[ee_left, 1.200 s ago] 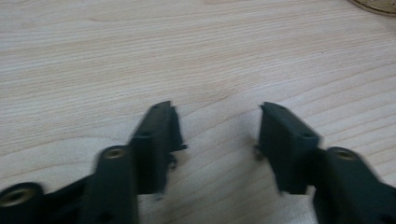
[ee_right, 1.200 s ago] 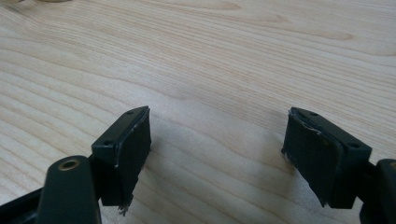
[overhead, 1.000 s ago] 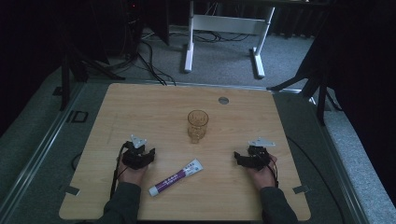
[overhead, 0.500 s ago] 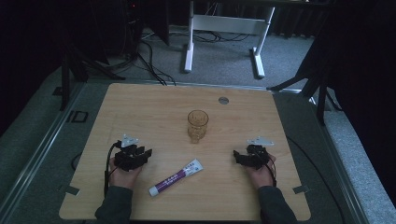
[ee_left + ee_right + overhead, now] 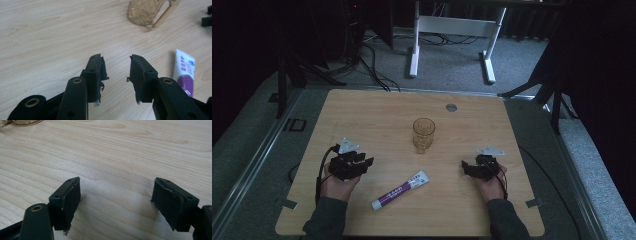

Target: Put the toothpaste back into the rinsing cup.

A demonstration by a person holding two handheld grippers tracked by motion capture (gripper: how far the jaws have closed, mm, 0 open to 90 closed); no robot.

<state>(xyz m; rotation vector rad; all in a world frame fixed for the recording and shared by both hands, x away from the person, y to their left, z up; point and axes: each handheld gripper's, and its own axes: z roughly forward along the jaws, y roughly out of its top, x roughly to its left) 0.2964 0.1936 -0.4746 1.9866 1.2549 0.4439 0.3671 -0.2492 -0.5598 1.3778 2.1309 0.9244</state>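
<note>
While my left gripper (image 5: 362,161) hovers near the bench's (image 5: 362,110) front left corner, its jaws, narrowed just now, hold nothing. My right gripper (image 5: 472,169), jaws wide and empty, sits near the front right. Between them, by the front edge, lies the toothpaste tube (image 5: 401,190), with the glass mug (image 5: 423,134) mid-bench.

high view: dim, surroundings nearly black, surface (image 5: 377,115) evenly lit | gripper views: brighter, soft shadows under the tongs, slight blur at near edges | no glare is seen
</note>
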